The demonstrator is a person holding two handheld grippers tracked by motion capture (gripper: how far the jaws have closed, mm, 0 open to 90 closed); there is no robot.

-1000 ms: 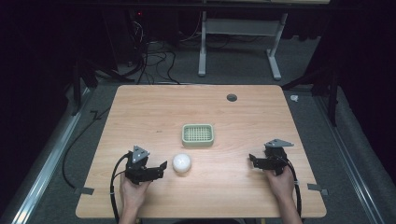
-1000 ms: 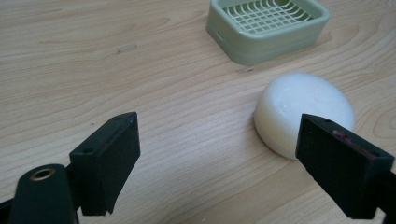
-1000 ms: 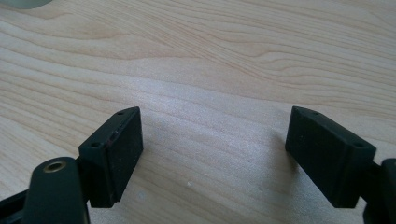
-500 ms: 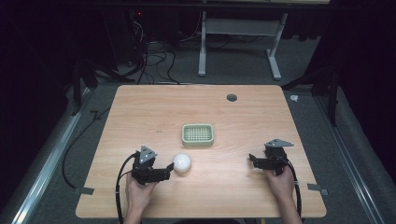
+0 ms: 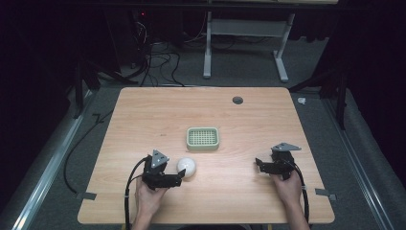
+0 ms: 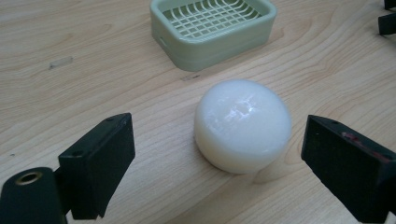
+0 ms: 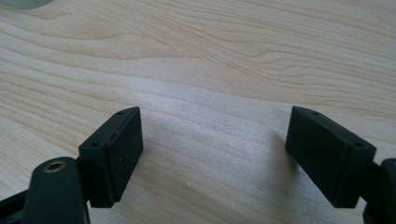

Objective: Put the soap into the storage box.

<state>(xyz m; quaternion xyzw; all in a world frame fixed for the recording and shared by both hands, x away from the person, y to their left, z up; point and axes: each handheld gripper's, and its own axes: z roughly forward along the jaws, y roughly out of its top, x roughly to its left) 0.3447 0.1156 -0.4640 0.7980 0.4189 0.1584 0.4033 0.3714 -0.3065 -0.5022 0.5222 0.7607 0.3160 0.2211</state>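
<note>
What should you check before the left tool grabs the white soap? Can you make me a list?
1. Left tool open wide, having just been opening: ok.
2. White soap lies between the jaws, untouched: ok.
3. Soap flat on the table, not tilted: ok.
4. Green soap dish has nothing in it: ok.
5. Right tool apart from the soap, open: ok.
6. Soap slippery or not: cannot tell.

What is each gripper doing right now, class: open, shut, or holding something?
Left gripper: open, jaws just widened, white soap between them, untouched.
Right gripper: open, holding nothing.
</note>
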